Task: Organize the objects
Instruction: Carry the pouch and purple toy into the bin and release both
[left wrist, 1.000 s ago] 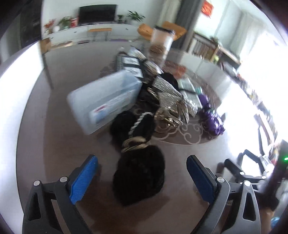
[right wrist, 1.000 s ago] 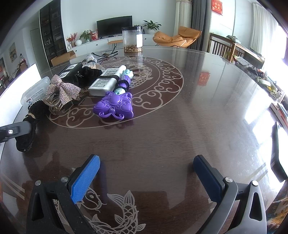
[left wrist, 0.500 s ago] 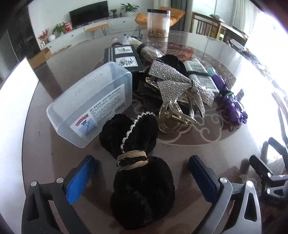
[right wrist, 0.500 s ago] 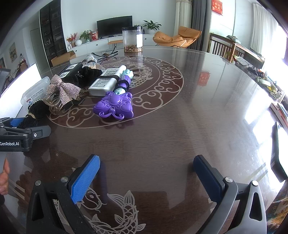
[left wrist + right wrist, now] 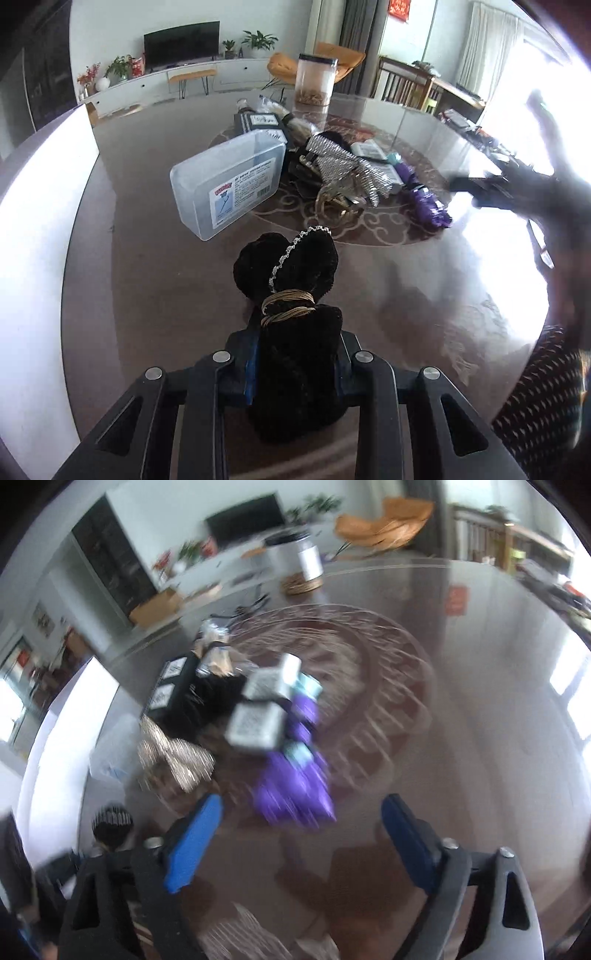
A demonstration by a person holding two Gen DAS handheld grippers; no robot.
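A black velvet hair bow (image 5: 291,291) with a gold cord round its middle lies on the dark round table (image 5: 155,295). My left gripper (image 5: 295,365) is shut on its near half, and the blue pads are pressed into the fabric. In the blurred right wrist view my right gripper (image 5: 301,843) hovers just short of a purple hair clip (image 5: 295,790). Its jaws are closing with nothing between them. The right gripper also shows as a dark blur (image 5: 498,184) at the right of the left wrist view, and the black bow (image 5: 110,821) appears at the lower left of the right wrist view.
A clear plastic box (image 5: 229,184), a silver rhinestone bow (image 5: 347,166), black boxes (image 5: 258,123) and a white tube (image 5: 258,720) are piled mid-table. A clear jar (image 5: 314,81) stands behind them. The table edge curves along the left.
My left gripper has shut on the black bow that lay between its open fingers. My right gripper has moved in towards the purple clip and the pile, and its jaws have narrowed.
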